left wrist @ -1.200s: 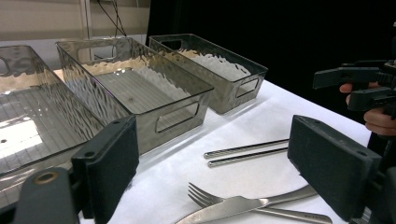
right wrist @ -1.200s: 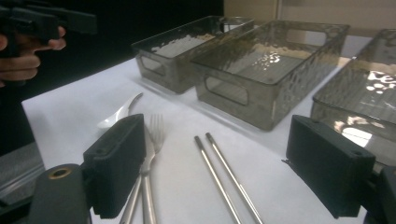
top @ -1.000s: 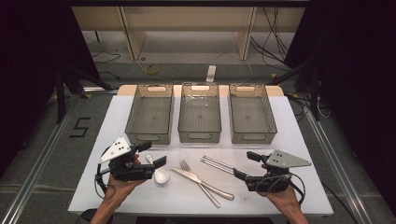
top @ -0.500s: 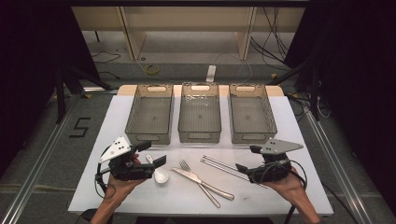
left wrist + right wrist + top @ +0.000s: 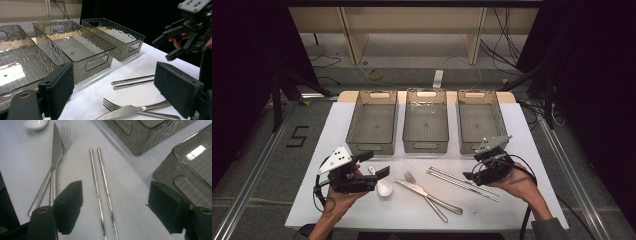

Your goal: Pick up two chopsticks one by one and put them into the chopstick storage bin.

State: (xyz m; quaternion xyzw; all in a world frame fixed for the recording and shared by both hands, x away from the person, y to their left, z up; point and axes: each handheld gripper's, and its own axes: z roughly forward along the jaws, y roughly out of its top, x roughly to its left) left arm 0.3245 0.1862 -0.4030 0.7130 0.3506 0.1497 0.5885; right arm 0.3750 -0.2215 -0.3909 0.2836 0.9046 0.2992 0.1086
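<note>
Right gripper (image 5: 113,207) hovers above the pair of metal chopsticks (image 5: 101,187), which lie flat on the white table (image 5: 362,210) below and between its wide-set jaws, untouched; the jaws have just been closing slightly. The chopsticks rest beside the knife (image 5: 412,186) and fork (image 5: 424,192). Left gripper (image 5: 384,172), jaws wide and empty, sits by the spoon (image 5: 383,186).

Chopsticks (image 5: 462,180): one pair, slim polished metal rods, round section, lightly ribbed at one end. Lying flat and parallel, almost touching, on the white table (image 5: 532,145). Set at a diagonal just in front of the right-hand clear bin (image 5: 479,120); the far ends point toward the fork (image 5: 422,192).
</note>
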